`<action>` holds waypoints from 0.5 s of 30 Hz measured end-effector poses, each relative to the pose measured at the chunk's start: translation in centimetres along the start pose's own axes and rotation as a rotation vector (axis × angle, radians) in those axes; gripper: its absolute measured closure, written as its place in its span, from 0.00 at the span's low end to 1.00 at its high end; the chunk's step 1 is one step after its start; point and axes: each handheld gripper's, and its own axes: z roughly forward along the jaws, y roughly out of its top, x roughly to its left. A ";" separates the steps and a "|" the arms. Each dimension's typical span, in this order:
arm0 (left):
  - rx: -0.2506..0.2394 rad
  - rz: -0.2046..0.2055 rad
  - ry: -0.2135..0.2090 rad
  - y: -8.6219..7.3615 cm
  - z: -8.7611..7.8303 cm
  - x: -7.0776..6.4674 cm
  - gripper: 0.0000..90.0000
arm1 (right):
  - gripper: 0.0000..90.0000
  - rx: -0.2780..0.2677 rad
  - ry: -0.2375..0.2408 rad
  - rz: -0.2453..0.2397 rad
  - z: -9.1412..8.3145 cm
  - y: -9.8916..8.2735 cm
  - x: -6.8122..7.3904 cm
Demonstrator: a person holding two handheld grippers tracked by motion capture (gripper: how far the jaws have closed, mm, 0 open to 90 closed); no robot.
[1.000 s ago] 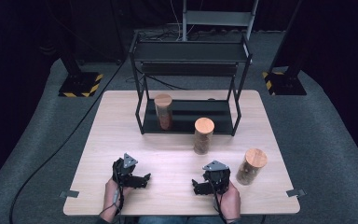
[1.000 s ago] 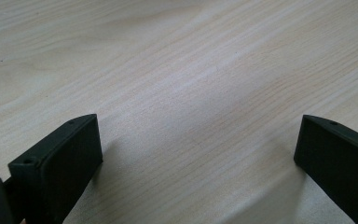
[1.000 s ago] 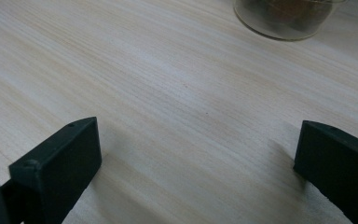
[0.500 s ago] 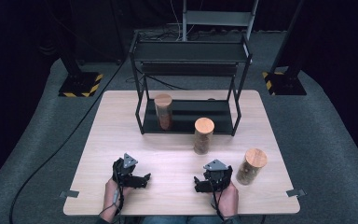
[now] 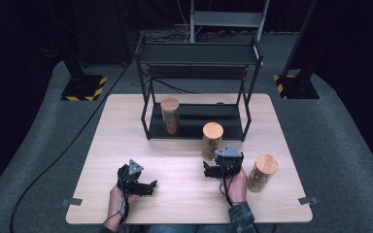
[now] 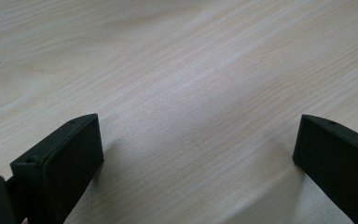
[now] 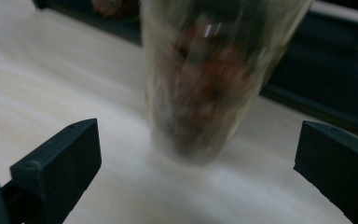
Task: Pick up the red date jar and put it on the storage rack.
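Right gripper (image 5: 212,170) fingers spread wide, nothing held, lined up for grasping the cork-lidded clear glass jar (image 7: 209,79) just ahead | left gripper (image 5: 148,187) fingers likewise wide, unladen, parked over light wooden surface (image 6: 177,70).

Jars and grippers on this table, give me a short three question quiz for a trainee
1. True or false: the right gripper is shut on the middle jar.
2. How many jars have wooden lids? A two, B three, C four.
3. Fill in: the left jar stands on the rack's lowest ____.

Key: 1 false, its jaws are open, with the jar ahead, untouched. 2 B. 3 shelf.
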 end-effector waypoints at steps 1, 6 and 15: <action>0.000 0.000 0.000 0.0 0.0 0.0 0.01 | 0.00 -0.012 0.005 0.000 0.2 0.4 -0.2; 0.000 -0.001 0.000 0.0 0.0 0.0 0.01 | 0.00 -0.060 0.023 -0.014 1.0 2.0 -0.3; 0.000 -0.001 0.000 0.0 0.0 0.0 0.01 | 0.00 -0.076 0.041 -0.006 2.6 3.1 -0.7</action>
